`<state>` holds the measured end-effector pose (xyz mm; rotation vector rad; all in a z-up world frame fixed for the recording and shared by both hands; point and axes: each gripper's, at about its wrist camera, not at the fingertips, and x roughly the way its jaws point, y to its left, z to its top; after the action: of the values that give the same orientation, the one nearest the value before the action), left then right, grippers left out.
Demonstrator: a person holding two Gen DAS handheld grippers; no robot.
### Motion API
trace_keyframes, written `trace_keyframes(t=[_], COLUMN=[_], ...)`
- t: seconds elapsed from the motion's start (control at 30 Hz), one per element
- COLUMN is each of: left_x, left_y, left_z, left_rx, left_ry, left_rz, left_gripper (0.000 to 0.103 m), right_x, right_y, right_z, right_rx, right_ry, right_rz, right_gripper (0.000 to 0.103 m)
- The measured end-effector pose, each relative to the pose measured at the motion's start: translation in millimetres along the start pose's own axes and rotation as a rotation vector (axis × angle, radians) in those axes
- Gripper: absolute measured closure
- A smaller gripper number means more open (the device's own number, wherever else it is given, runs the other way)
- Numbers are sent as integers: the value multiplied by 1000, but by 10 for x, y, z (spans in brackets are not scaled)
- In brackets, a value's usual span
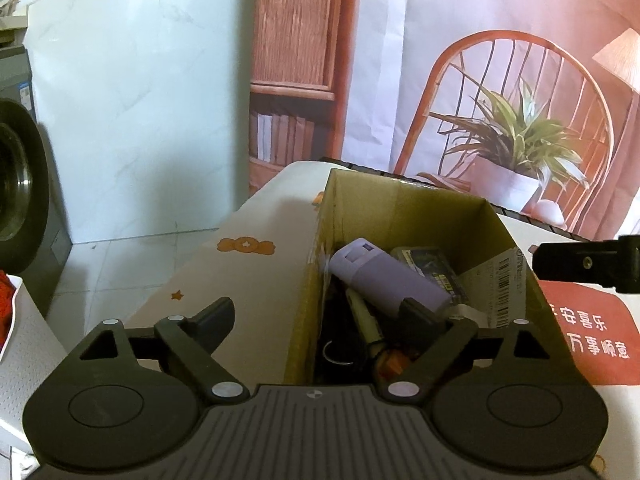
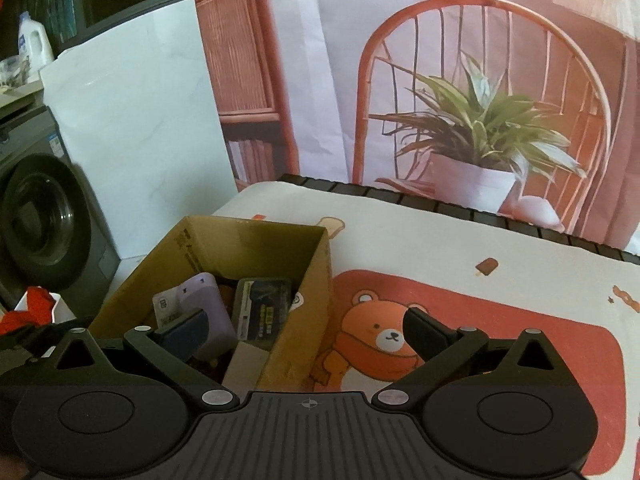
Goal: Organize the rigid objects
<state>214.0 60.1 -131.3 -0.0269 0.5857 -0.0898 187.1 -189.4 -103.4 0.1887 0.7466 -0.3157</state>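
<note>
The left gripper (image 1: 320,316) hangs with jaws spread wide and empty over the near end of the cardboard box (image 1: 404,196); the right gripper (image 2: 306,326) is likewise wide and holds nothing, straddling the box's right wall. Inside lie a lilac case (image 1: 384,276) and a dark packet (image 1: 432,268); deeper items are shadowed and unclear. Beyond, the bear-print tablecloth (image 2: 500,248) meets a backdrop (image 2: 460,92); a washing machine (image 2: 40,220) stands left.

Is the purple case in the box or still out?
In. The purple case lies tilted inside the box, atop other items; neither gripper holds it.
</note>
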Motion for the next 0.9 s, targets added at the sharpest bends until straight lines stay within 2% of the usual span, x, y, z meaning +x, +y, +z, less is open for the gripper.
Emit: trace_keyframes(t=[0.37,0.7,0.9], left_x=[-145,-297,-465], left_y=[-11,32,-37], left_z=[61,149,199], left_rx=[25,-17,6], left_ry=[9,63,92], left_rz=[19,11,13], left_gripper=[0,0,0], right_x=[-124,-266,-433], right_y=[48,64,31], right_z=[-73,-123,-129], right_rx=[-5,-6,13], right_ry=[5,6,-9], right_rz=[4,-3,13], right_gripper=[0,0,0])
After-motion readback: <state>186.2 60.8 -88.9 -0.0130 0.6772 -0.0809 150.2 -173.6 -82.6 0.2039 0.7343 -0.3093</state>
